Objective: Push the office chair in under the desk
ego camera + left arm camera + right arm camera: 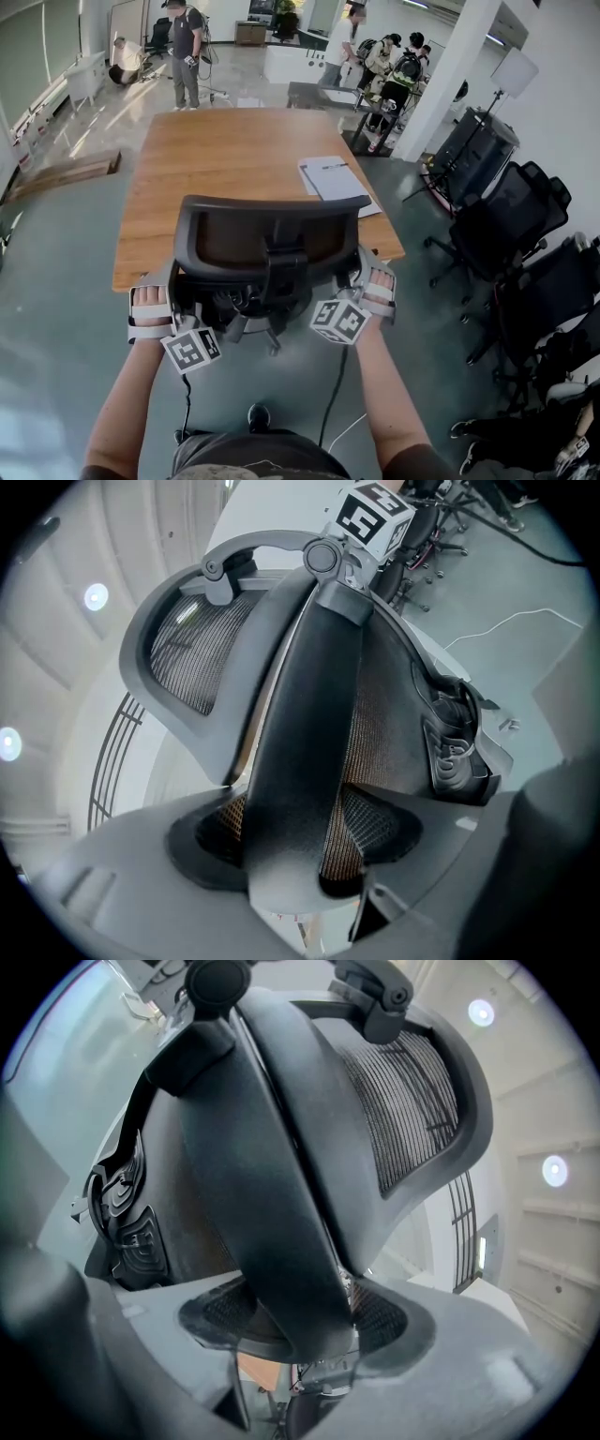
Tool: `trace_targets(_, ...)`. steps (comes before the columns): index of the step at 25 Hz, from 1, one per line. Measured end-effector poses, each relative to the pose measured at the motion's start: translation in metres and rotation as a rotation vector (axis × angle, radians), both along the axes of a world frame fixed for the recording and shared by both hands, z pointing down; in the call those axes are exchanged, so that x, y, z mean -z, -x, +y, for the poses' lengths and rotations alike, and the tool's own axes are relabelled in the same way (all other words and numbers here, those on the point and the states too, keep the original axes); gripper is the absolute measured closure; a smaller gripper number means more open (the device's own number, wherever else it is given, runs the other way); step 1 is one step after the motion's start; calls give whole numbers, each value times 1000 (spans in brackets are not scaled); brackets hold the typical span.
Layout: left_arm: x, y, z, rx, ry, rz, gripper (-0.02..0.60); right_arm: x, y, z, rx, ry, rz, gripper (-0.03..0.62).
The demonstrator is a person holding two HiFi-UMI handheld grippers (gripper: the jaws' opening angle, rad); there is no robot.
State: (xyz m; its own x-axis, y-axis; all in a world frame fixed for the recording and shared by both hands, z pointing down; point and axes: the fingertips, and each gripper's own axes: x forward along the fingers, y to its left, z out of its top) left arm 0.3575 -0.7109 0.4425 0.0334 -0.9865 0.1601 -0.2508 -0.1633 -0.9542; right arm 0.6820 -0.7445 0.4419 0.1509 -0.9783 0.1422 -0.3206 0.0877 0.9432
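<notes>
The black mesh-backed office chair stands at the near edge of the wooden desk, its back toward me. My left gripper holds the left side of the backrest and my right gripper holds the right side. Seen from the left gripper view, the chair's dark back frame runs between the jaws of the left gripper, which close on it. The right gripper view shows the same frame filling the gap of the right gripper. The seat is hidden behind the backrest.
A stack of papers lies on the desk's right side. Several black office chairs stand along the right wall. People stand and sit at the far end of the room. A cable trails on the floor by my shoe.
</notes>
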Motion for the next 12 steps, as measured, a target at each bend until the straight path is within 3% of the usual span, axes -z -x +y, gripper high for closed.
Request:
trace_targets(3, 1, 1, 4, -9, -15, 7, 250, -2, 1, 4, 15, 1, 20, 301)
trace_targets(6, 0, 3, 9, -7, -32, 7, 229, -7, 4, 11, 35, 10, 3, 237)
trace_targets(8, -1, 5, 13, 7, -36, 10, 190, -8, 2, 16, 23, 10, -4, 237)
trace_targets(12, 8, 8, 23, 15, -73, 44, 192, -7, -4, 29, -1, -6, -27, 237)
